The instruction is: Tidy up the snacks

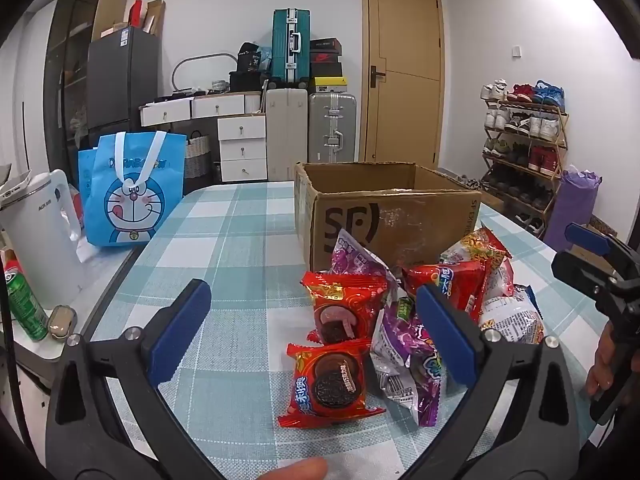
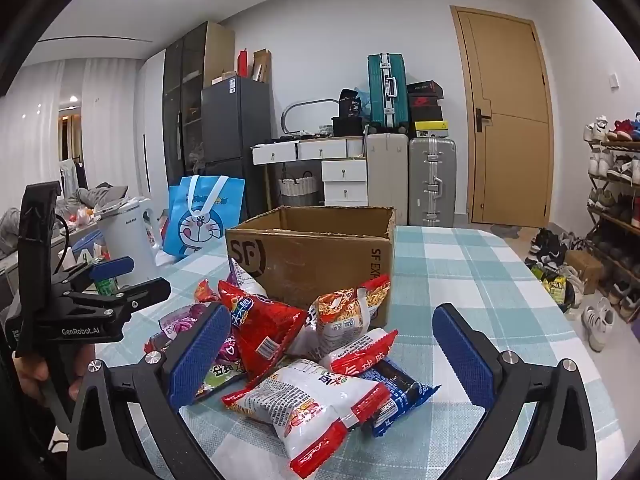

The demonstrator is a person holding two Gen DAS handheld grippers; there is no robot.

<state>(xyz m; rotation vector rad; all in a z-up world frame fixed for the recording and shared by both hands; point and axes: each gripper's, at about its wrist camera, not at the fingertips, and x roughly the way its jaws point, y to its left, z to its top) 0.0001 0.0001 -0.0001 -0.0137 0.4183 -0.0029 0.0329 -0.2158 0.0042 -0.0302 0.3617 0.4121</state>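
Observation:
A pile of snack packets lies on the checked tablecloth in front of an open cardboard box (image 1: 384, 216), which also shows in the right wrist view (image 2: 316, 256). In the left wrist view a red cookie packet (image 1: 330, 384) lies nearest, a second red cookie packet (image 1: 346, 306) behind it, and purple packets (image 1: 408, 356) to their right. My left gripper (image 1: 316, 324) is open and empty above them. In the right wrist view a white-and-red packet (image 2: 308, 408), a red bag (image 2: 260, 332) and a blue packet (image 2: 400, 392) lie between the fingers. My right gripper (image 2: 332, 348) is open and empty.
A blue cartoon tote bag (image 1: 128, 192), a white kettle (image 1: 36, 236) and a green can (image 1: 24, 304) stand at the left past the table's edge. Shoe racks (image 1: 524, 148) and shoes line the right. Suitcases and drawers stand by the back wall.

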